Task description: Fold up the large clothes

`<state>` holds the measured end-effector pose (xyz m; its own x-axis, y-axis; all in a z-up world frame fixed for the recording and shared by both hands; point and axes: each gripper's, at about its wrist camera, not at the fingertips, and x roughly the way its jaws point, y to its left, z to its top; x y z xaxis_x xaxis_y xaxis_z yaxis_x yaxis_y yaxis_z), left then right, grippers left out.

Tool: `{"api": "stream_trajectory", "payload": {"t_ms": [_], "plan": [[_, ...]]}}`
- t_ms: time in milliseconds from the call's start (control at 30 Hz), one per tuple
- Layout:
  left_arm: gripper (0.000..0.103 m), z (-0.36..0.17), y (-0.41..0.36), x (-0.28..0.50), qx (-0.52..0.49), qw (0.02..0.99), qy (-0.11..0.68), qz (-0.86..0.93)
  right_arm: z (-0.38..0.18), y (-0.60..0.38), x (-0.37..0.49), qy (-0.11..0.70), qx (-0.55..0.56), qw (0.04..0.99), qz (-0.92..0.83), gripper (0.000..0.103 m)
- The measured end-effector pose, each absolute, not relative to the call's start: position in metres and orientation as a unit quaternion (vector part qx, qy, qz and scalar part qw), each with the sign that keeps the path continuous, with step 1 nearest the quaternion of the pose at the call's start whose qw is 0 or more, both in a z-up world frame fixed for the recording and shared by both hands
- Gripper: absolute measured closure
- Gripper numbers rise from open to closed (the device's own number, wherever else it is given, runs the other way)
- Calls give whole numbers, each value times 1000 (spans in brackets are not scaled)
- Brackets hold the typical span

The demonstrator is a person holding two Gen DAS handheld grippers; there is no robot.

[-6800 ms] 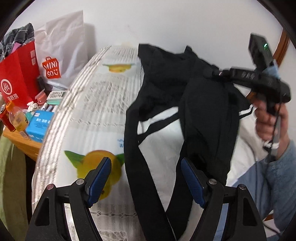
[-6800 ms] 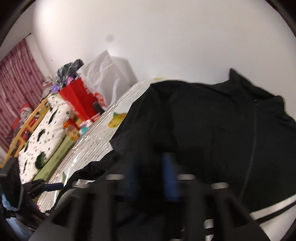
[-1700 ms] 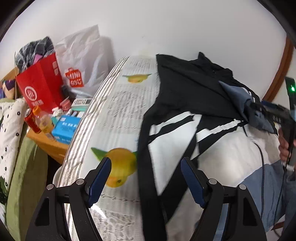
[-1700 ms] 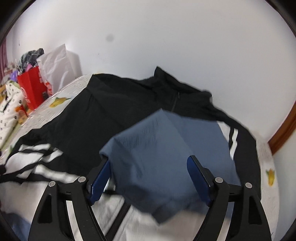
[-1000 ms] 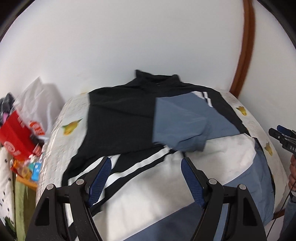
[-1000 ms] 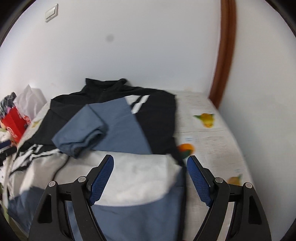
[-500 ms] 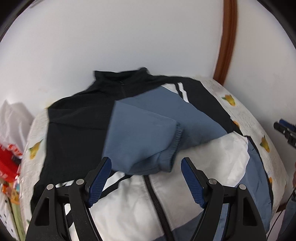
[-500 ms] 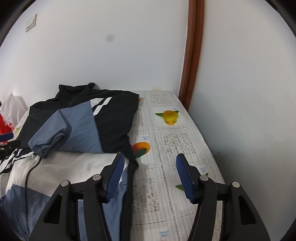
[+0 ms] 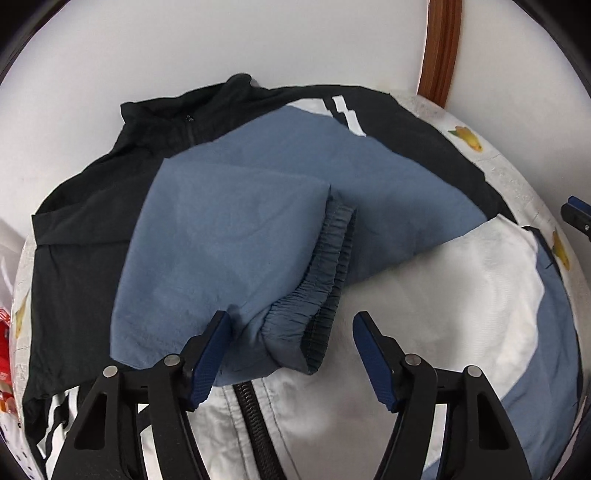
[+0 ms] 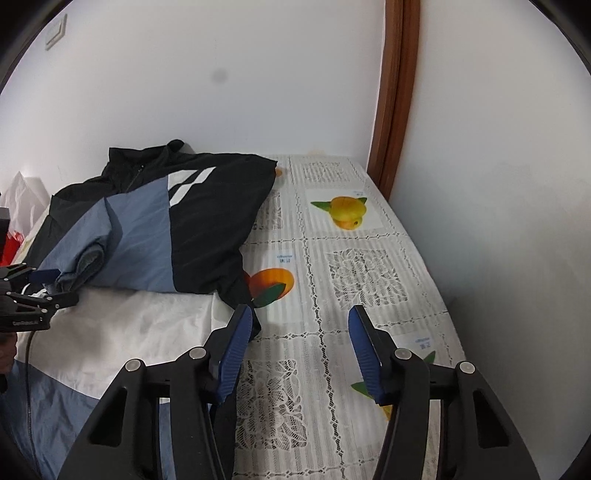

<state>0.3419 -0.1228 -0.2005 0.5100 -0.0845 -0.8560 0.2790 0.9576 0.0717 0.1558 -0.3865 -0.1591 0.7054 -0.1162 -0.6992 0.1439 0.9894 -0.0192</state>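
Walls: plain white wall (image 10: 258, 74) behind and a second white wall at the right.
Corner trim: vertical brown wooden strip (image 10: 397, 92) where the 2 walls meet.
Switch: pale wall plate (image 10: 56, 31), upper left.
Surface: cover (image 10: 362, 266) of white lace pattern with printed orange and yellow fruit panels.
Light: even, soft, faint shadows.

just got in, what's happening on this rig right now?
A person with a gripper in each hand is folding a black, blue and white jacket laid on a bed with a fruit-print cover. One blue sleeve is already folded across the chest. The left gripper sits right at that sleeve's elastic cuff, jaws closing, cuff between them but not pinched yet. The right gripper is over the bare cover beside the jacket's edge, jaws also closing, nothing between them.
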Motion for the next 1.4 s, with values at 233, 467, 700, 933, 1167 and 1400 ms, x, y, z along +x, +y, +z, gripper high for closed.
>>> {"api": "stream_trajectory", "payload": {"t_ms": [233,467,700,933,1167,1400], "plan": [[83,-194,-122,341,118,867,473,-99,-161,-383,159,387,15,919,-70,49],[92,-145,-78,328,74,897,427,-81,-139,-353,157,375,-1,926,-53,49],[92,-106,12,325,-7,918,395,-21,-121,-304,167,357,-8,934,-22,49],[92,-122,80,338,-59,914,401,20,-124,-265,200,362,-20,932,-1,49],[92,-156,119,351,-92,897,429,51,-143,-257,232,374,-27,927,-2,49],[90,-179,131,355,-108,881,458,57,-169,-277,258,402,-10,915,-31,49]]}}
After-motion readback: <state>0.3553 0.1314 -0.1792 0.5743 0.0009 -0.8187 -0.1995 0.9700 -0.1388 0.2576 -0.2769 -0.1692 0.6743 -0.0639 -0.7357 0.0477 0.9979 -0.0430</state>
